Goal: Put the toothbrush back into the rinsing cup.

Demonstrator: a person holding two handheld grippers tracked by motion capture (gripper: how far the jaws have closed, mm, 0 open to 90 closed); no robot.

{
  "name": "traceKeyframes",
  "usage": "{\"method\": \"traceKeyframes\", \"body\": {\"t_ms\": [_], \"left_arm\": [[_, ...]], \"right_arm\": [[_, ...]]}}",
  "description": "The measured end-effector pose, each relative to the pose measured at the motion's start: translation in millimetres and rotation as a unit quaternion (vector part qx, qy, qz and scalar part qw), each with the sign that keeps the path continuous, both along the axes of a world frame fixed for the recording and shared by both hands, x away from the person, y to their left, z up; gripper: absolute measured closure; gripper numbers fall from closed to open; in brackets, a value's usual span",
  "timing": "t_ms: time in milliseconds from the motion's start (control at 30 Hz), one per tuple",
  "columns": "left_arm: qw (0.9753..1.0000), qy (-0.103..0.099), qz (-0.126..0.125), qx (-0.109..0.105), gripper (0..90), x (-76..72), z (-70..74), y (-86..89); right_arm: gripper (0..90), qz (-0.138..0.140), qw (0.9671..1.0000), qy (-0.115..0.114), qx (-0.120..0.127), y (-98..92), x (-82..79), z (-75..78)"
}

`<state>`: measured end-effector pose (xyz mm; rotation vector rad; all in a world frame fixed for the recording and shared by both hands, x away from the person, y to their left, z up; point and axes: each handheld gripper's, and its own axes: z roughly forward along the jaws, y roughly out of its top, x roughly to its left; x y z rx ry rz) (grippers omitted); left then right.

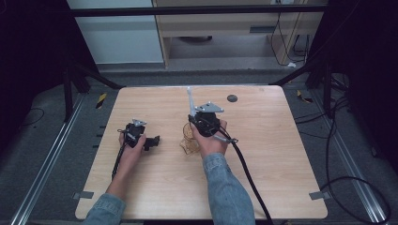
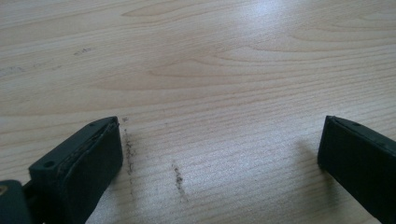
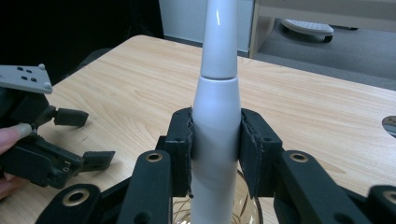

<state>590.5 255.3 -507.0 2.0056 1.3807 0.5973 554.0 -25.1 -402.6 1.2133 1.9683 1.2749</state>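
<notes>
The work surface was a square, light-wood table (image 1: 155,187) with rounded corners, standing on grey carpet between two metal floor rails. Dark curtains closed off both sides of the room, and a pale wooden cabinet (image 1: 225,28) stood beyond the table at 12 o'clock. A small dark round disc (image 1: 232,98) lay on the tabletop near the far edge, at about 1 o'clock from the table centre. In the left gripper view, the wood grain carried two short dark scuff marks (image 2: 177,179) between the jaws.

The held item was a slim white plastic handle with a tapered, two-section body (image 3: 215,116) (a seam ring separated the upper section from the lower). It stood upright near the table centre, its narrow grey-white top rising toward 12 o'clock in the high view. Its lower end went down into a clear amber-tinted glass container (image 1: 188,140), which rested on the table just left of the person's right hand.

The right gripper (image 3: 215,149) had its black padded jaws pressed against both sides of the handle, pinching it. The left gripper (image 1: 152,140) rested low at about 9 o'clock from the handle, well apart from it, with jaws spread wide over bare wood.
</notes>
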Motion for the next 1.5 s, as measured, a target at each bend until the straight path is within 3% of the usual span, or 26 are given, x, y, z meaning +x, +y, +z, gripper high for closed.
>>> {"method": "traceKeyframes", "body": {"t_ms": [1500], "left_arm": [[1.0000, 0.000, 0.000, 0.000, 0.0, 0.0, 0.0, 0.0]], "right_arm": [[66.8, 0.011, 0.9987, 0.024, -0.044, 8.9, 2.3, -14.8]]}}
